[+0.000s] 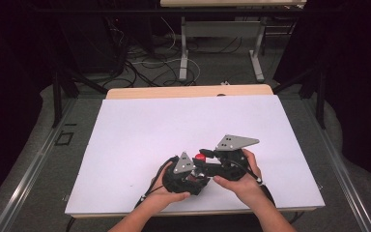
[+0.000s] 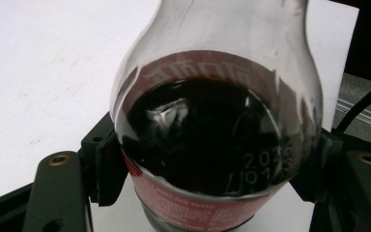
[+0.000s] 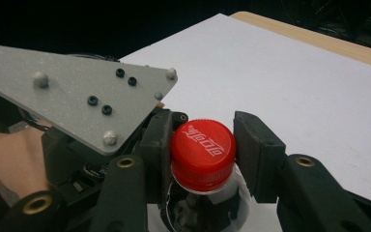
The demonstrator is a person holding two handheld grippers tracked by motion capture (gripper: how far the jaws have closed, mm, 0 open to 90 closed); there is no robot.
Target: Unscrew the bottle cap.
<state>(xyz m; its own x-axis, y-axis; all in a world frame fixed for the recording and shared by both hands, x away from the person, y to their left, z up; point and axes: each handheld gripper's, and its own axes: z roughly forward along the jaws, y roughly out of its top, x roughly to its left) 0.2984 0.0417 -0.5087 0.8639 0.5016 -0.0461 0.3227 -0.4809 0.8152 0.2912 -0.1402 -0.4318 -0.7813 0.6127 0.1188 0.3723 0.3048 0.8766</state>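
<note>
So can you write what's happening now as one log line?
left tongs: shut on bottle | right tongs: shut on red cap | bottle: dark drink inside

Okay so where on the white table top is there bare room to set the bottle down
The white table top is bare from its far wooden edge down to the grippers, and out to both side edges. It is crowded at the near middle, where the left gripper holds the bottle and the right gripper clamps its red cap.
</note>
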